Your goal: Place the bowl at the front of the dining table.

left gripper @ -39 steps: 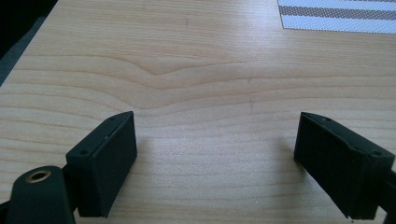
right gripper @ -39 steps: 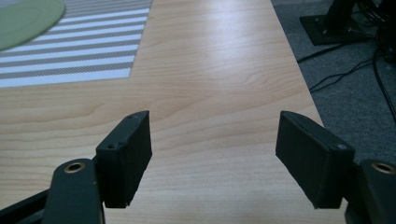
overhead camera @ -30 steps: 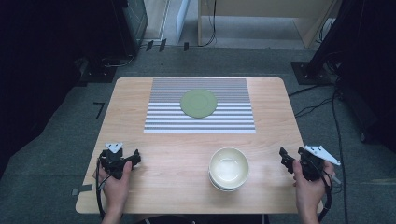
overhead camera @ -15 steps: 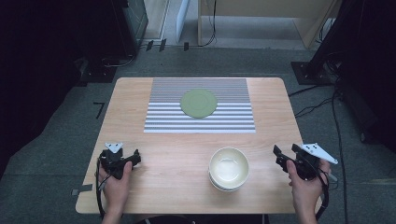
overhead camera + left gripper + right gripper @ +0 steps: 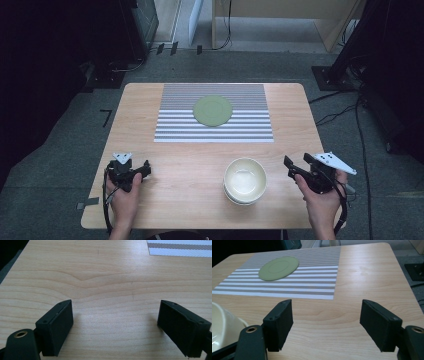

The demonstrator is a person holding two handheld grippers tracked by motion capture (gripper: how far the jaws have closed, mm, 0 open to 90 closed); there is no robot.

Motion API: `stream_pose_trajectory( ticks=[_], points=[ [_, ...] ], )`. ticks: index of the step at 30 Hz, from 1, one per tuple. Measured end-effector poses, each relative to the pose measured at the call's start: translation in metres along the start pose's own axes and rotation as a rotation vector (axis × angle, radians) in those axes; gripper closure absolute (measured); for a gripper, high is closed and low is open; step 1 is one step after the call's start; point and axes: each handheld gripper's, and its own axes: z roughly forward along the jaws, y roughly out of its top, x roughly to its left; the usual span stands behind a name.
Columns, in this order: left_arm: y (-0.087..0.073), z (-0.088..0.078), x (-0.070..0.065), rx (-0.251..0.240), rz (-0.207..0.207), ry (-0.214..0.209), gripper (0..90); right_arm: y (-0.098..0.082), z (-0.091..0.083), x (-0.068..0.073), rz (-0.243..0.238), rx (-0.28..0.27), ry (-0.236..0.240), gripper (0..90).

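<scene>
A cream bowl (image 5: 244, 179) stands on the wooden table (image 5: 190, 165) near its front edge; its rim (image 5: 222, 315) shows at the left of the right gripper view. A green plate (image 5: 213, 110) (image 5: 278, 267) lies on a striped mat (image 5: 215, 127) at the back. My right gripper (image 5: 295, 162) (image 5: 325, 326) is held just right of the bowl, open, with nothing between its jaws. At the front left my left gripper (image 5: 145, 167) (image 5: 115, 325) rests low over bare wood, open and empty.
The striped mat (image 5: 312, 285) covers the far middle of the table, and its corner (image 5: 180, 248) shows in the left gripper view. Dark equipment, cables (image 5: 340, 107) and a stand base (image 5: 332, 77) lie on the floor around the table. Bare wood lies between the two grippers.
My right gripper has moved left toward the bowl and risen slightly. The left gripper, bowl and plate have stayed where they were.
</scene>
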Motion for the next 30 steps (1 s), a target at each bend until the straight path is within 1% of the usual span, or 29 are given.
stream_pose_trajectory(
  ticks=[1,2,4,5,6,7,8,11,19,25,30],
  points=[
    [0.000,0.000,0.000,0.000,0.001,-0.001,12.8,0.001,-0.001,0.004,-0.009,0.002,0.012,27.1],
    [0.000,0.000,0.000,0.000,0.001,-0.001,12.8,0.001,-0.001,0.004,-0.009,0.002,0.012,27.1],
    [0.000,0.000,0.000,0.000,0.002,-0.002,12.8,0.001,-0.001,0.008,-0.012,0.004,0.024,27.1],
    [0.000,0.000,0.000,0.001,0.002,-0.002,12.8,0.002,-0.002,0.012,-0.017,0.008,0.038,27.1],
    [0.000,0.000,0.000,0.001,0.003,-0.002,12.8,0.002,-0.002,0.012,-0.017,0.008,0.038,27.1],
    [0.000,0.000,0.000,0.001,0.002,-0.002,12.8,0.002,-0.002,0.017,-0.022,0.011,0.050,27.1],
    [0.000,0.000,0.000,0.001,0.002,-0.002,12.8,0.002,-0.002,0.017,-0.022,0.011,0.050,27.1],
    [0.000,0.000,0.000,0.000,0.003,-0.002,12.9,0.002,-0.002,0.024,-0.034,0.013,0.071,27.1],
    [0.000,0.000,0.000,0.000,0.003,-0.003,13.0,0.001,-0.002,0.034,-0.048,0.017,0.098,27.2],
    [0.000,0.000,0.000,0.000,0.005,-0.005,13.0,-0.001,-0.001,0.044,-0.065,0.027,0.128,27.2],
    [0.000,0.000,-0.001,-0.001,0.006,-0.007,12.9,-0.002,0.000,0.050,-0.074,0.033,0.148,27.2]
  ],
)
